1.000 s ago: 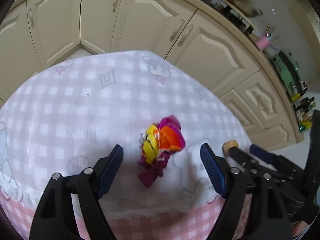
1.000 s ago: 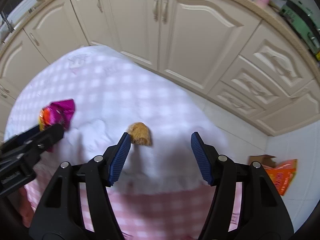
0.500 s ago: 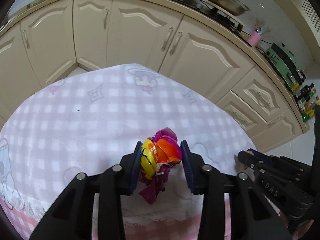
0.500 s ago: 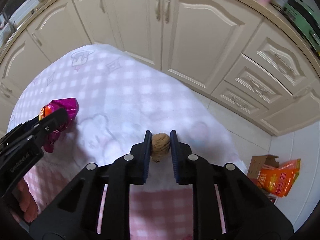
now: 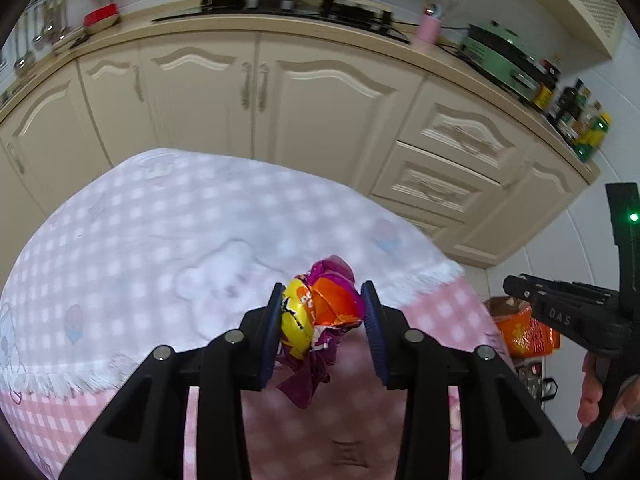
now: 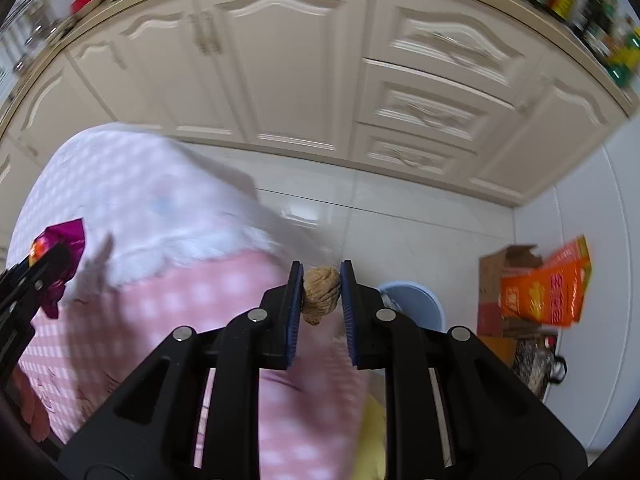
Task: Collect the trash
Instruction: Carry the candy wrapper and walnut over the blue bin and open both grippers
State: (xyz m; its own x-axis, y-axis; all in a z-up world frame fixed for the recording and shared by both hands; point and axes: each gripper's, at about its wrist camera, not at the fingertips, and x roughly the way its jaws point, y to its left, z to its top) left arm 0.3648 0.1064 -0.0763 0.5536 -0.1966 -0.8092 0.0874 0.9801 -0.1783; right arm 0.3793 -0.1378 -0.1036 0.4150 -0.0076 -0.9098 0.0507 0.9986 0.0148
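Note:
My left gripper is shut on a crumpled purple, yellow and orange wrapper, held above the near edge of the pink checked tablecloth. My right gripper is shut on a brown walnut, held past the table's right edge above the floor. A pale blue bin shows just beyond the right fingers. The left gripper and the wrapper also show at the left of the right wrist view. The right gripper's body shows at the right of the left wrist view.
Cream kitchen cabinets run behind the table. A brown cardboard box with orange packaging stands on the tiled floor by the white wall. The counter holds a stove, a pan, a green appliance and bottles.
Both grippers closed on their items, lifted them off the cloth and swung right. The walnut now hangs off the table, over the floor near the blue bin.

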